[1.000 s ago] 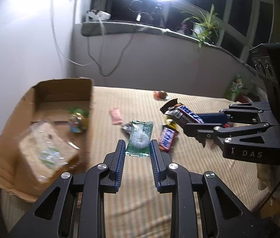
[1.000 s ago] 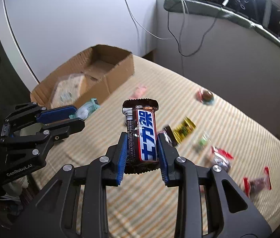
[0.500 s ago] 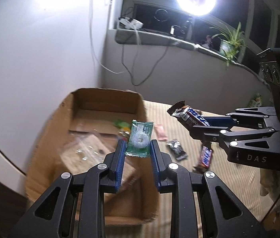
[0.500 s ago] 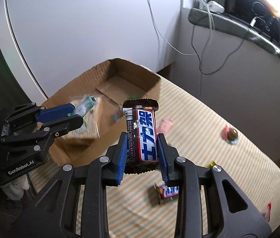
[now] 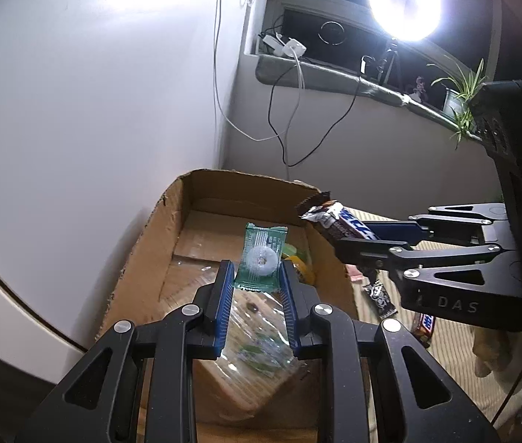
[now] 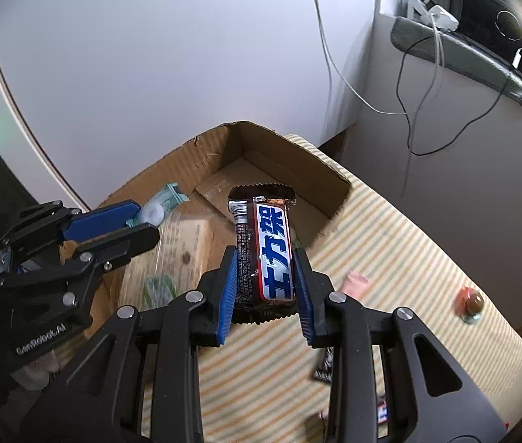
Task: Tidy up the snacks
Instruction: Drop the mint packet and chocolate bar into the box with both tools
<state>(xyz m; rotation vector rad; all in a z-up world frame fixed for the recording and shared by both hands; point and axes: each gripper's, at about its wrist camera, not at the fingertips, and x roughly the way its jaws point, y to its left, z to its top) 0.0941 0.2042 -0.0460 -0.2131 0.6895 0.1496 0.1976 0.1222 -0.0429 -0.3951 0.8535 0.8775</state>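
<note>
My left gripper (image 5: 255, 271) is shut on a small green candy packet (image 5: 261, 258) with a white ring sweet inside, held over the open cardboard box (image 5: 143, 251). My right gripper (image 6: 264, 258) is shut on a chocolate bar (image 6: 266, 247) in a dark wrapper with blue lettering on white, held above the box's near right edge. The right wrist view shows the left gripper (image 6: 139, 217) with the green packet (image 6: 161, 206) over the box (image 6: 187, 162). In the left wrist view the right gripper (image 5: 338, 232) carries the bar (image 5: 335, 217) beside the box's right wall. A bagged sandwich (image 5: 246, 339) lies inside the box.
The box sits at the corner of a striped cloth (image 6: 408, 258), against a white wall. Loose snacks lie on the cloth: a pink sweet (image 6: 357, 282), a round red-wrapped sweet (image 6: 469, 302), a dark wrapper (image 5: 381, 295) and a chocolate bar (image 5: 423, 326). Cables hang from the windowsill (image 5: 335, 77).
Both grippers have swept left across the cloth with their snacks, from over the scattered sweets to over the box. The box now fills the view beneath them. Both grips are unchanged.
</note>
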